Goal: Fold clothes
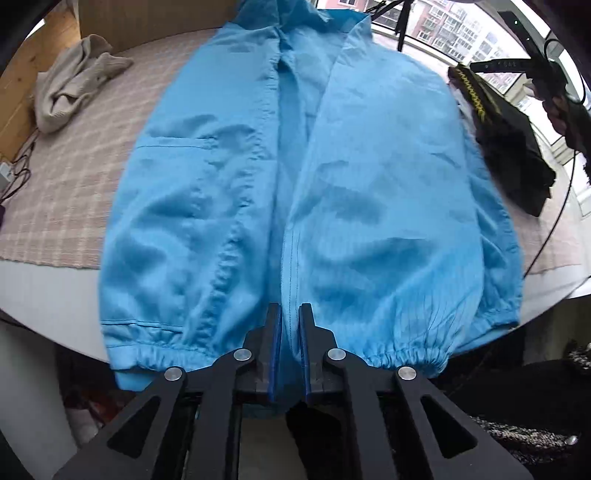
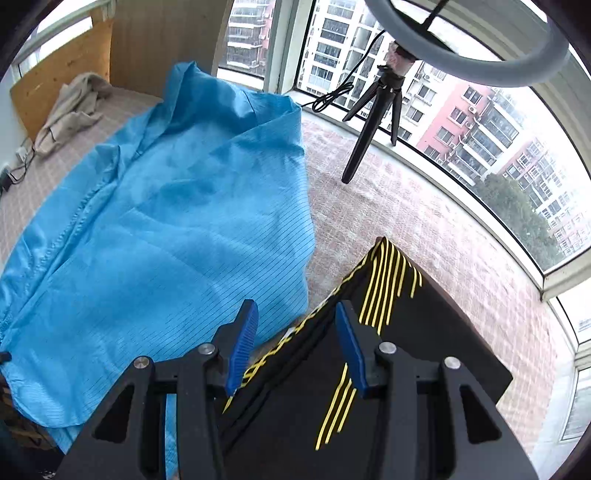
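Note:
A light blue zip jacket (image 1: pixel 314 177) lies spread on the checked bed cover, front side up, hem toward me. My left gripper (image 1: pixel 290 314) is shut on the jacket's hem at the zip line. In the right wrist view the same jacket (image 2: pixel 166 229) lies to the left. My right gripper (image 2: pixel 293 314) is open and empty, hovering over a folded black garment with yellow stripes (image 2: pixel 406 350), beside the jacket's right edge.
A beige garment (image 1: pixel 70 88) lies crumpled at the far left near a wooden headboard (image 1: pixel 147 22). The black folded garment (image 1: pixel 506 140) lies at the right. A small tripod (image 2: pixel 373 110) and ring light (image 2: pixel 476 33) stand by the window. Cables (image 1: pixel 14 173) run at the left.

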Tool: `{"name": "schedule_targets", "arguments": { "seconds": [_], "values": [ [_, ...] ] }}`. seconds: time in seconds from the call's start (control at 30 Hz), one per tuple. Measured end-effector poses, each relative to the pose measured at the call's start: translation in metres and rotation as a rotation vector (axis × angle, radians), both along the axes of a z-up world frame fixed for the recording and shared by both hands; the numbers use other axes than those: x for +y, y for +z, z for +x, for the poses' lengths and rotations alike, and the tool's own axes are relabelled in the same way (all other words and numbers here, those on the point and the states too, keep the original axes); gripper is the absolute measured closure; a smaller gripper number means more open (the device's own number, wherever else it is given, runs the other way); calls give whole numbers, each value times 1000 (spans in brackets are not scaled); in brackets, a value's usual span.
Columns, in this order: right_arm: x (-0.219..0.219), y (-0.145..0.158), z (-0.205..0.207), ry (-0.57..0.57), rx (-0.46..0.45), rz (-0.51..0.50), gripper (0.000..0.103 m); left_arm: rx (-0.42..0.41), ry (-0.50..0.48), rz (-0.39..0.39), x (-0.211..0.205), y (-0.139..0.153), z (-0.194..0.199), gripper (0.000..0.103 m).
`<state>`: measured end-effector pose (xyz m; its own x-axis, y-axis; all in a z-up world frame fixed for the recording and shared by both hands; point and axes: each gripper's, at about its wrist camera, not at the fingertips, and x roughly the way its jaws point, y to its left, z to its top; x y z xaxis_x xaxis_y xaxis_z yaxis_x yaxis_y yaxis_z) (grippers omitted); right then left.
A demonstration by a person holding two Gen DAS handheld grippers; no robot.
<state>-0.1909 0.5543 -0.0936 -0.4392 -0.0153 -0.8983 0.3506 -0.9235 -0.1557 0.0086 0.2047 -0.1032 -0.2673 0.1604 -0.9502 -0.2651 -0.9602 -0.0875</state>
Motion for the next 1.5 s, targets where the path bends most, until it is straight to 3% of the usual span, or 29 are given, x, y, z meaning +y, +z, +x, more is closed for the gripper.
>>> {"name": "schedule_targets", "arguments": {
  "seconds": [0.07,0.17,0.3,0.4,0.47,0.53,0.57,0.6,0.67,0.87,0.93,1.0,1.13,1.2,1.27,1.4,1.5],
  "values": [
    [5,-14,-23,-14,-91,-81,60,42,-43,-33,16,10,8,88],
    [11,-39,-47,-82,-146,-101,60,105,-108,-83,40,24,20,60],
    [17,-68,-65,-146,-208,-113,60,115,-277,-36,85,29,39,55],
    [19,-79,-68,-159,-234,-134,60,105,-382,-73,115,12,41,51],
    [16,-82,-69,-158,-240,-134,58,97,-447,-110,133,-2,40,51],
    [12,-85,-70,-148,-244,-114,55,53,-443,-136,137,-19,30,56],
    [9,-86,-70,-141,-245,-98,55,21,-430,-123,134,-25,23,83],
    [7,-88,-70,-132,-244,-82,55,-15,-417,-84,131,-29,17,102],
    [4,-91,-71,-127,-251,-67,55,-39,-425,-5,127,-26,12,102],
    [2,-93,-75,-126,-270,-80,51,-66,-579,258,156,19,35,102],
    [-2,-92,-73,-105,-237,-27,57,-81,-628,246,174,15,43,95],
    [-6,-98,-71,-101,-219,64,60,-94,-671,201,191,7,50,81],
    [-19,-74,-42,-56,-172,1,60,-116,-566,231,167,15,45,78],
    [-25,-63,-27,-34,-148,-32,60,-57,-491,223,135,27,45,63],
    [-32,-51,-12,-11,-124,-65,60,-21,-383,198,102,30,43,55],
    [-45,-27,18,34,-75,-131,60,-44,-230,205,62,17,37,57],
    [-42,-21,60,36,-75,-204,60,-27,-255,230,75,14,39,57]
  ]
}}
